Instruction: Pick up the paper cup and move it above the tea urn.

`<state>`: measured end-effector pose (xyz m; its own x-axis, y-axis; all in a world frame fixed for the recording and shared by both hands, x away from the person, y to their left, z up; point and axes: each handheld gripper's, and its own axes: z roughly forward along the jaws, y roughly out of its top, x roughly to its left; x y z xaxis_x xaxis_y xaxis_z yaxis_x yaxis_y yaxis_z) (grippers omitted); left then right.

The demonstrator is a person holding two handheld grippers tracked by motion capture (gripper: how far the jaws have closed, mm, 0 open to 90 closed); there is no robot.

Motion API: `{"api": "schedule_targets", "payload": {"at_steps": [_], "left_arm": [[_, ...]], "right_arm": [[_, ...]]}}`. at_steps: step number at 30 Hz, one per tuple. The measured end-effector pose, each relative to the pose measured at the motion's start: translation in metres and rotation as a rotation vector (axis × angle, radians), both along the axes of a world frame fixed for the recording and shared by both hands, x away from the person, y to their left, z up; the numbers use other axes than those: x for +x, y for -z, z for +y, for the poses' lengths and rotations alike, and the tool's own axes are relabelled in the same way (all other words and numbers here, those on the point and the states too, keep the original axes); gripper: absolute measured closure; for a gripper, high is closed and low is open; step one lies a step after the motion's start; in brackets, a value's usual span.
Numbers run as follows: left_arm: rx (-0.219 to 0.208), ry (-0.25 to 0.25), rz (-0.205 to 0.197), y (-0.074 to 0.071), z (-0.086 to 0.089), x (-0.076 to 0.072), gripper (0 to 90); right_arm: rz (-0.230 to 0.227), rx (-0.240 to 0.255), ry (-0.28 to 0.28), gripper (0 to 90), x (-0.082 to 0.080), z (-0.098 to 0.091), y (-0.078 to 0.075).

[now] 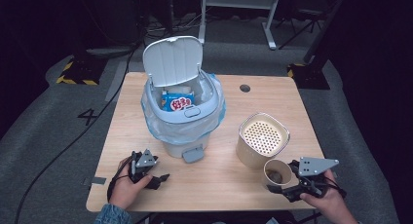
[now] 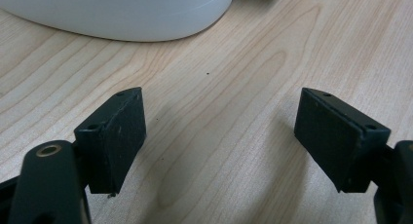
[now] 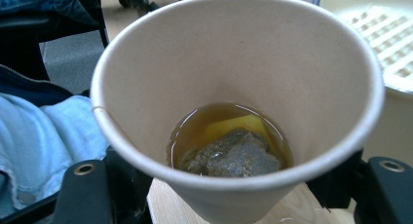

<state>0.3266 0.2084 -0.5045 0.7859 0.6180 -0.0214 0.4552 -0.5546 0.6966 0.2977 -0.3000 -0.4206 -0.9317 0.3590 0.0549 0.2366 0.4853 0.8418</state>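
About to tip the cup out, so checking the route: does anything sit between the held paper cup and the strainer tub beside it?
Nothing visible does. The paper cup, gripped in the right gripper, sits right next to the strainer tub, whose perforated top is uncovered.

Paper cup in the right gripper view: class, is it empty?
No. The paper cup holds a little brown liquid with a soaked tea bag lying at its bottom.
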Motion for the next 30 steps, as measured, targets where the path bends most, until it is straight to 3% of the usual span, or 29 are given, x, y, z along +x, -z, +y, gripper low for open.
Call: {"api": "schedule_targets", "payload": {"at_steps": [6,16,30], "left_arm": [[0.0,0.001,-0.001,0.0,-0.001,0.001,19.2],[0.001,-0.007,-0.002,0.0,-0.002,0.001,19.2],[0.001,-0.007,-0.002,0.0,-0.002,0.001,19.2]], "right_arm": [[-0.044,-0.002,0.003,30.7,0.002,0.0,-0.029],[-0.104,0.004,0.041,30.7,0.019,0.004,-0.067],[-0.135,-0.016,0.107,30.9,0.065,0.002,-0.078]]}}
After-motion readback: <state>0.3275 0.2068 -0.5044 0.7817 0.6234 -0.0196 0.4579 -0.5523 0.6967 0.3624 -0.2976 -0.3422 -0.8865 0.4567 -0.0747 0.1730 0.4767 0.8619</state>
